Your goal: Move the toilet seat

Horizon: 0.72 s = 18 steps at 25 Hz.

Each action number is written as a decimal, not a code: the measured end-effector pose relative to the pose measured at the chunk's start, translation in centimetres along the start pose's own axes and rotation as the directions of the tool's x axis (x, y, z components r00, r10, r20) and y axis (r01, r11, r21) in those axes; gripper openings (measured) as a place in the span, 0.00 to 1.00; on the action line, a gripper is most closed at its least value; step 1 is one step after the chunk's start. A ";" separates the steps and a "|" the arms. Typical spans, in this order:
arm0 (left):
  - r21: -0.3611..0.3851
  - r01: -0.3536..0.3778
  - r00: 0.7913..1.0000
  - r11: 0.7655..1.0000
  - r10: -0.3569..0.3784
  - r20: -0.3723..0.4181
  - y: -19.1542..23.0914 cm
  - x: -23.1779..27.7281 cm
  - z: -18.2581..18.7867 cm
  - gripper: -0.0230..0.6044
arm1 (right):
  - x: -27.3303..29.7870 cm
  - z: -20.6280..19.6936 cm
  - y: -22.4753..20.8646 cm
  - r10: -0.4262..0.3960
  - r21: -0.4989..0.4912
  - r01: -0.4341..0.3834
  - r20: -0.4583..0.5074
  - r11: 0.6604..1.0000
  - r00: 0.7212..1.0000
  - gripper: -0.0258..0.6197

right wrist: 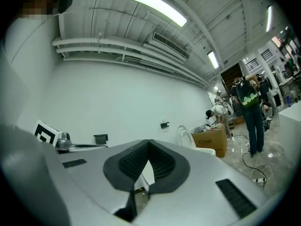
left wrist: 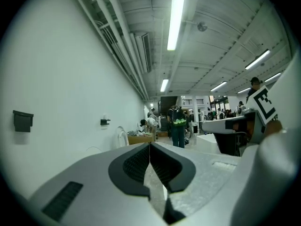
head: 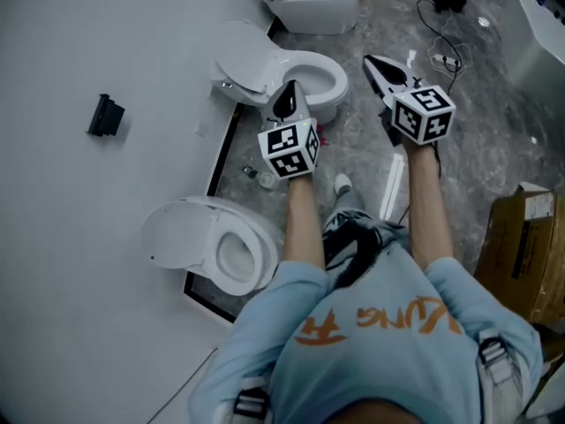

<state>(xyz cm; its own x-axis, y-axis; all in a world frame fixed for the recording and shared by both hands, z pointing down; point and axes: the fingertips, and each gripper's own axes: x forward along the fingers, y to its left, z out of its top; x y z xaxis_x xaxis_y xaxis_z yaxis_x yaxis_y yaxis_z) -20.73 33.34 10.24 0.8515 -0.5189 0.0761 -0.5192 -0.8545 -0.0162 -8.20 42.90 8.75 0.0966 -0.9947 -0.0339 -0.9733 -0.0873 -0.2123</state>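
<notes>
Currently both grippers, left (head: 288,94) and right (head: 372,63), are hovering shut and empty above the toilet (head: 320,76); seat (head: 240,67) is standing raised against the wall. Risk: closed jaws skidding off, seat slamming down.

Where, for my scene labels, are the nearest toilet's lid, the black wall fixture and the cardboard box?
nearest toilet's lid (head: 177,232), head view, middle of the lid.
black wall fixture (head: 106,116), head view, its centre.
cardboard box (head: 516,254), head view, its brown side.

- Near seat (head: 181,234): white, oval, raised against the wall (head: 79,263) behind its open bowl (head: 240,259).
- Middle seat (head: 250,64): white, raised too, leaning back toward the wall.
</notes>
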 end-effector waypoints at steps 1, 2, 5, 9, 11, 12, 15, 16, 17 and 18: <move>0.004 0.007 1.000 1.000 -0.007 0.005 -0.2 0.5 0.2 0.04 | 0.4 0.1 -0.4 0.000 -0.005 0.000 -0.007 1.000 1.000 0.04; 0.004 0.008 1.000 1.000 -0.008 0.009 -0.1 0.9 0.3 0.04 | 0.8 0.2 -0.7 0.000 -0.012 0.000 -0.012 1.000 1.000 0.04; -0.015 -0.016 1.000 1.000 0.016 0.020 1.4 2.3 0.3 0.04 | 3.0 0.6 -1.3 0.016 -0.032 -0.017 -0.022 0.999 1.000 0.04; -0.043 -0.022 1.000 0.999 0.022 0.003 3.8 5.7 -0.5 0.04 | 7.0 -0.2 -2.7 0.018 -0.077 -0.023 -0.056 0.997 0.998 0.04; -0.041 -0.008 1.000 0.999 0.008 -0.008 4.5 7.8 -1.0 0.04 | 9.3 -0.9 -3.4 0.031 -0.093 -0.038 -0.077 0.995 0.997 0.04; -0.039 -0.006 1.000 0.999 0.006 -0.009 4.8 9.0 -1.2 0.04 | 10.5 -1.3 -3.7 0.049 -0.096 -0.057 -0.083 0.994 0.995 0.04; -0.037 0.006 0.999 0.999 -0.008 -0.037 5.6 13.1 -2.5 0.04 | 14.4 -2.8 -5.3 0.088 -0.089 -0.097 -0.108 0.991 0.990 0.04; -0.039 0.013 0.998 0.999 -0.015 -0.064 5.9 14.2 -3.4 0.04 | 15.4 -3.5 -6.0 0.083 -0.072 -0.092 -0.119 0.993 0.989 0.04; -0.045 0.018 0.995 0.999 -0.022 -0.093 6.4 15.3 -4.3 0.04 | 16.3 -4.3 -6.8 0.077 -0.051 -0.084 -0.129 0.995 0.989 0.04; -0.053 0.020 0.993 0.998 -0.026 -0.119 6.9 16.5 -5.2 0.04 | 17.3 -4.9 -7.5 0.069 -0.034 -0.075 -0.137 0.997 0.988 0.04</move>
<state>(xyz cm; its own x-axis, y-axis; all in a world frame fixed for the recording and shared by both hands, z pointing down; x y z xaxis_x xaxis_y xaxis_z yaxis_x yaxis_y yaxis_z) -10.62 18.97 16.55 0.8498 -0.4899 0.1945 -0.5056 -0.8619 0.0380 -0.23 26.09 14.55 -0.0006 -0.9964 0.0854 -0.9843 -0.0145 -0.1762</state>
